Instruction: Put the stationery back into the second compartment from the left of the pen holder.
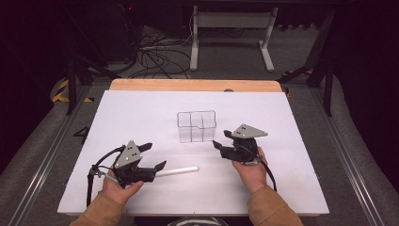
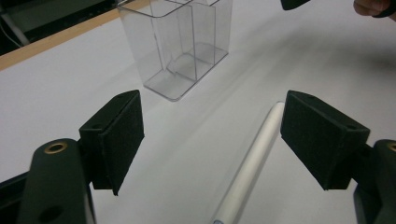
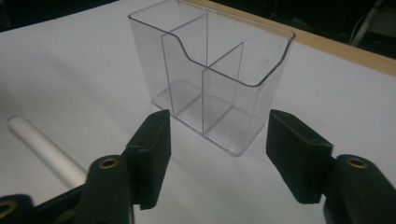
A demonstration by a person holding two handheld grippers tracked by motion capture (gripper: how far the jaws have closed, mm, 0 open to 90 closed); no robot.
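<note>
tube (image 1: 178, 171) lies flat on the white table (image 1: 141, 108), just in front of the left gripper (image 1: 153, 157) and well short of the clear divided holder (image 1: 196, 125) that stands upright in the middle. in the left gripper view the tube (image 2: 252, 161) runs up between the two wide-apart jaws, nearer the right one, touching neither. it looks like a light, stiff, smooth white cylinder, so it will likely roll at a nudge and could slip from a loose pinch; a squeeze across its middle, jaws square to its length, seems the safest hold. the holder (image 3: 212, 79) looks like thin hard plastic, light and easy to tip or slide. the right gripper (image 1: 221, 139) hangs just beside it, jaws spread and empty, aimed at its near wall.
</note>
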